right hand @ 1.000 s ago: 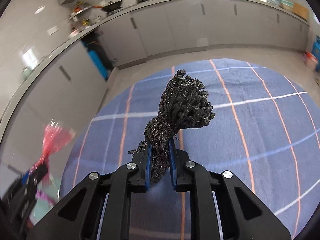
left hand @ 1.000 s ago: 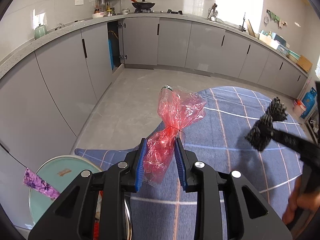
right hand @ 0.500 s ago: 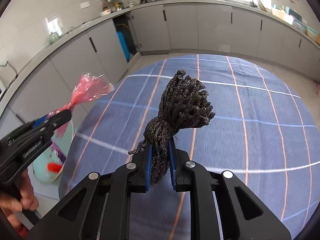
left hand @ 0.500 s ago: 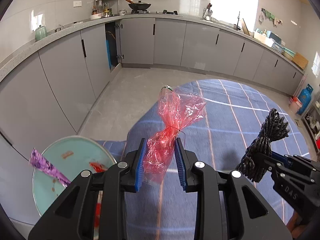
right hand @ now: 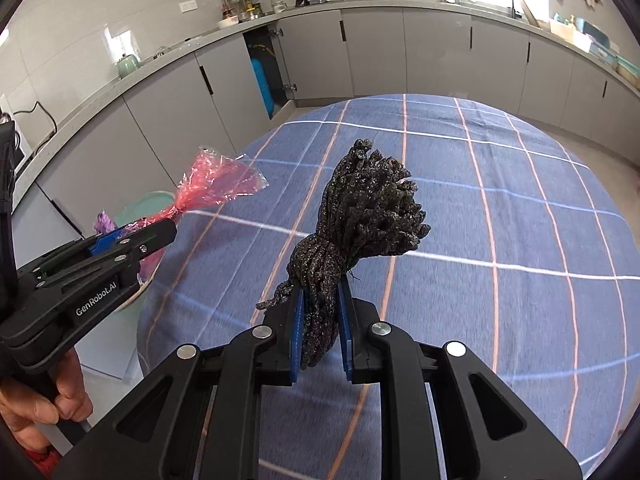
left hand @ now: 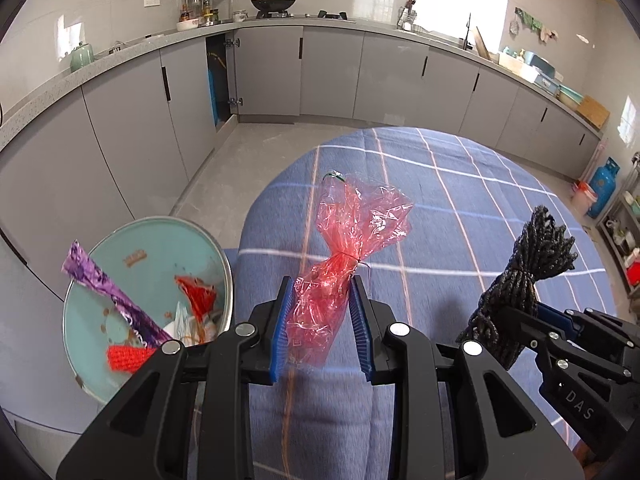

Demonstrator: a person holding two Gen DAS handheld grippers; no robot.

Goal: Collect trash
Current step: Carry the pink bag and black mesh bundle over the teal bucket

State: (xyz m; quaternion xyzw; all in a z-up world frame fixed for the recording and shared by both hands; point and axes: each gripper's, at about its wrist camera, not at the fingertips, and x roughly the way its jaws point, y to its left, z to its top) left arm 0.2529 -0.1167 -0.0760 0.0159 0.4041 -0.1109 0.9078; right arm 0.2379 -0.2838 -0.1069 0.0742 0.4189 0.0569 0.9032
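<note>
Both claws are full and held over the near edge of the round table, which is covered in a blue checked cloth (left hand: pixel 500 200). The left gripper (left hand: pixel 320 332) has its blue pads (left hand: pixel 279 334) pinching a red cellophane wrapper (left hand: pixel 348 248); the lower part is squeezed between the pads, a thin tie cinches it above them, and the crinkled top fans out toward twelve o'clock. The right gripper (right hand: pixel 320 332) is pressed tight on a dark, glittery bundle of cord (right hand: pixel 360 224), its bound stem clamped between the jaws and its frayed head bushing out above. From the left wrist camera, that bundle (left hand: pixel 528 268) shows at about three o'clock of the wrapper, near it and apart, with the right gripper (left hand: pixel 532 316) coming in from the lower right. From the right wrist camera, the wrapper (right hand: pixel 216 188) sits out at about nine o'clock, its neck caught in the left gripper (right hand: pixel 132 240), and a hand (right hand: pixel 44 404) grips that tool's handle at the lower left. Just off the table's edge, at about nine o'clock of the left gripper, stands a pale green bin (left hand: pixel 160 240) with its mouth open. Inside lie a purple foil wrapper (left hand: pixel 108 292) leaning on the rim, a red scrap (left hand: pixel 198 296), a red knitted piece (left hand: pixel 128 358) and some white bits. Grey cabinets (left hand: pixel 332 72) line the far walls.
</note>
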